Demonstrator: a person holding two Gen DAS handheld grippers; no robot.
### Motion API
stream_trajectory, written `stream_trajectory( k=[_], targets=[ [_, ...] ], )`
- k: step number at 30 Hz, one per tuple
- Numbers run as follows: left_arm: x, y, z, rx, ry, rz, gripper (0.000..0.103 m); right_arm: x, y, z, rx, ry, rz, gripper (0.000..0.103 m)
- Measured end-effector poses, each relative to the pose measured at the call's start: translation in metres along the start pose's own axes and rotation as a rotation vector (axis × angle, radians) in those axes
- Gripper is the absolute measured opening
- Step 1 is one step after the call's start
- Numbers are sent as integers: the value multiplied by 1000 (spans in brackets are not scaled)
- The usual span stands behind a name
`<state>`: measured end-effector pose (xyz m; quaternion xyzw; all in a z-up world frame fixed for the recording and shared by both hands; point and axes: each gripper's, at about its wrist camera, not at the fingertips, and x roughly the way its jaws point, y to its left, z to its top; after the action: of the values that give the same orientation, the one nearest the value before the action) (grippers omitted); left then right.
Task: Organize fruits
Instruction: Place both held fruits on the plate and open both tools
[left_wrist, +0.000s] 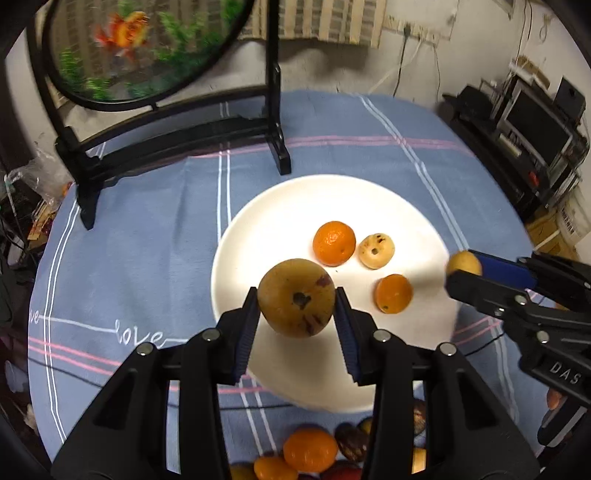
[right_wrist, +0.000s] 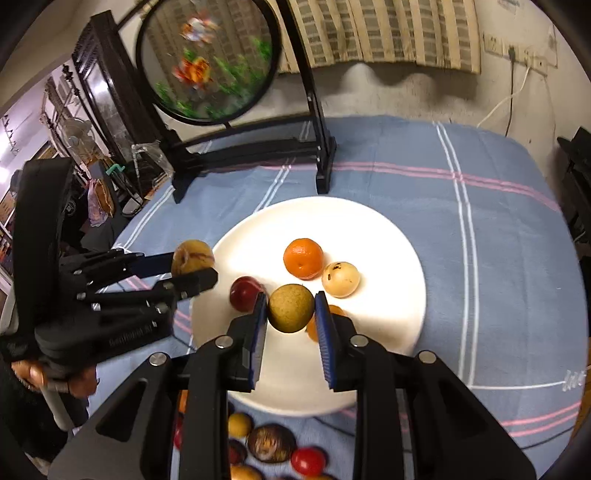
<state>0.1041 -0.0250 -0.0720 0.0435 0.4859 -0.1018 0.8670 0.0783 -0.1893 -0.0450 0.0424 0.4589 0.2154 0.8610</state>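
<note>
The left tongs (left_wrist: 297, 306) clench a large brownish-yellow spotted round fruit (left_wrist: 296, 297) above the near-left part of the round white plate (left_wrist: 266, 206). The right tongs (right_wrist: 291, 312) grip a smaller olive-yellow round fruit (right_wrist: 290, 308) over the plate's near part. On the plate lie a bright orange mandarin (right_wrist: 303, 257) and a pale speckled fruit (right_wrist: 340, 279) beside it.
</note>
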Motion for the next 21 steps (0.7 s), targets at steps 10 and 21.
stream_trajectory(
  k=[10, 21],
  targets=[
    [33, -13, 7, 76, 29, 15, 42, 35, -18, 16, 28, 60, 20, 27],
    [17, -8, 11, 66, -32, 49, 69, 27, -23, 19, 44, 45, 11, 30]
  ],
)
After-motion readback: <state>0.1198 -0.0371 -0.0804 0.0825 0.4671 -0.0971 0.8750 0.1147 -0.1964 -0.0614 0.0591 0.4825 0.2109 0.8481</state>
